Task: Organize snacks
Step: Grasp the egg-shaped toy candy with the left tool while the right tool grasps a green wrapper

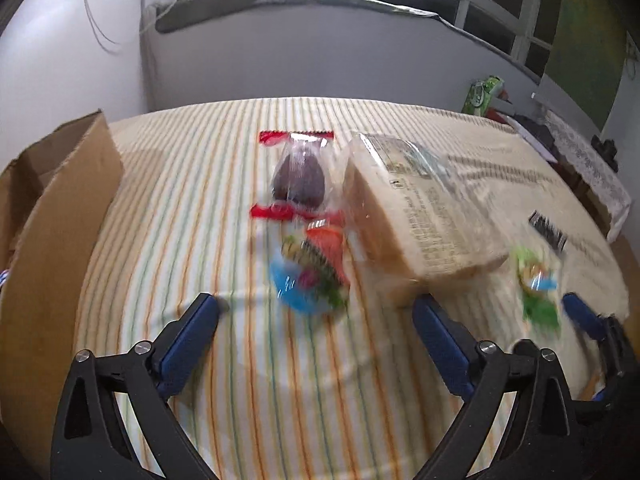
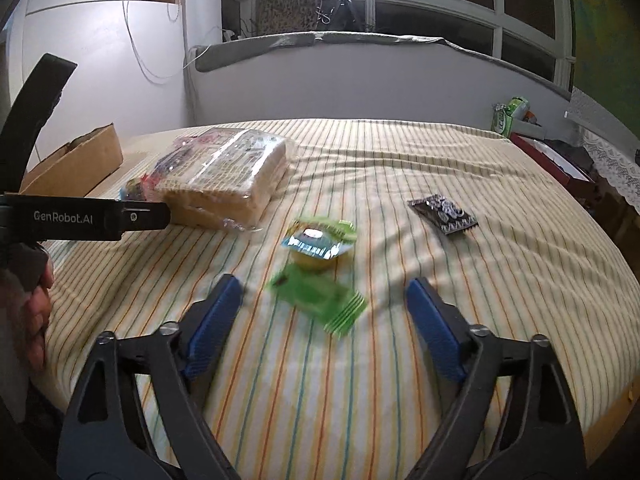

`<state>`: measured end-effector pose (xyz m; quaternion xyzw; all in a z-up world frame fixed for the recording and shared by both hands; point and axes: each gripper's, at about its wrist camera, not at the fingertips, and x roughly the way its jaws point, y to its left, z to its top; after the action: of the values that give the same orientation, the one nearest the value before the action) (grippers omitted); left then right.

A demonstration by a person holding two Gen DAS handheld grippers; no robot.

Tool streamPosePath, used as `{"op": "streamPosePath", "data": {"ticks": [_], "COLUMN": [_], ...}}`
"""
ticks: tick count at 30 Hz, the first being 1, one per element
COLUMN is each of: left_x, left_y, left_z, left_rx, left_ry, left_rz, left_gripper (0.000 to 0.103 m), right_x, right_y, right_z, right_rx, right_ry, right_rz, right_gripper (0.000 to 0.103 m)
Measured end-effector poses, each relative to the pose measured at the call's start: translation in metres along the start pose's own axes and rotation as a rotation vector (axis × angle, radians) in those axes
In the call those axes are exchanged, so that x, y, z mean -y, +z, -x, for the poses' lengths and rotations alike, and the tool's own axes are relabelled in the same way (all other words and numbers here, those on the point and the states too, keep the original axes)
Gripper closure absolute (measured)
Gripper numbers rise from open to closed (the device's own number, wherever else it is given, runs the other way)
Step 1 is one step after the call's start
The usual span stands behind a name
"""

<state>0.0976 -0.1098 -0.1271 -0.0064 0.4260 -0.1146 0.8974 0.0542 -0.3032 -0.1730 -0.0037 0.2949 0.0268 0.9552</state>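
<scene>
My left gripper (image 1: 316,306) is open, just short of a blue and red snack packet (image 1: 310,272) on the striped cloth. Behind the packet lies a clear wrapper with a dark brown pastry and red ends (image 1: 298,178). A large wrapped stack of wafers (image 1: 416,216) lies to the right; it also shows in the right wrist view (image 2: 228,178). My right gripper (image 2: 322,286) is open, with a green jelly-cup packet (image 2: 320,258) between and just ahead of its fingertips. This packet also shows in the left wrist view (image 1: 536,284). A small black packet (image 2: 442,214) lies further right.
An open cardboard box (image 1: 52,216) stands at the table's left edge; it also shows in the right wrist view (image 2: 76,164). The left gripper's body (image 2: 80,216) and hand reach in at the left. A green pack (image 2: 508,118) and a red box (image 2: 552,158) sit at the far right.
</scene>
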Motion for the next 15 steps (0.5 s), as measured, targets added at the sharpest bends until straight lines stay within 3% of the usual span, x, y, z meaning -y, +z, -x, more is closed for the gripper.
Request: {"op": "streamPosePath", "data": {"ticks": [4,5,6,7,8,9,10,15], "left_x": [-0.006,-0.010,-0.011,-0.013,-0.019,-0.023,-0.028,-0.038], "left_y": [0.002,0.000,-0.003,-0.004,-0.006,-0.008,-0.008,-0.015], "left_z": [-0.001,-0.001,0.004,0.006,0.005,0.007,0.007,0.010], "left_rx": [-0.001,0.011,0.031,0.038,0.044,0.050,0.055,0.089], "left_ry": [-0.024,-0.025,-0.014,-0.011,-0.004,-0.019,-0.034,-0.072], "left_rz": [0.012,0.012,0.016,0.021,0.026,0.036,0.045,0.050], "left_gripper": [0.008,0.025,0.038,0.069,0.076,0.077,0.078,0.079], "right_x": [0.000,0.000,-0.002,-0.003,-0.004,-0.004,-0.003,-0.001], "right_y": [-0.001,-0.002,-0.004,-0.005,-0.006,-0.006,-0.007,-0.009], "right_z": [0.003,0.004,0.006,0.007,0.009,0.009,0.011,0.015], "right_rx": [0.020,0.023,0.028,0.033,0.039,0.041,0.045,0.048], "right_ry": [0.000,0.002,0.001,-0.001,0.005,0.012,0.013,0.028], "right_rz": [0.035,0.041,0.049,0.056,0.054,0.048,0.041,0.019], "right_gripper": [0.060,0.068,0.068,0.070,0.074,0.080,0.096,0.098]}}
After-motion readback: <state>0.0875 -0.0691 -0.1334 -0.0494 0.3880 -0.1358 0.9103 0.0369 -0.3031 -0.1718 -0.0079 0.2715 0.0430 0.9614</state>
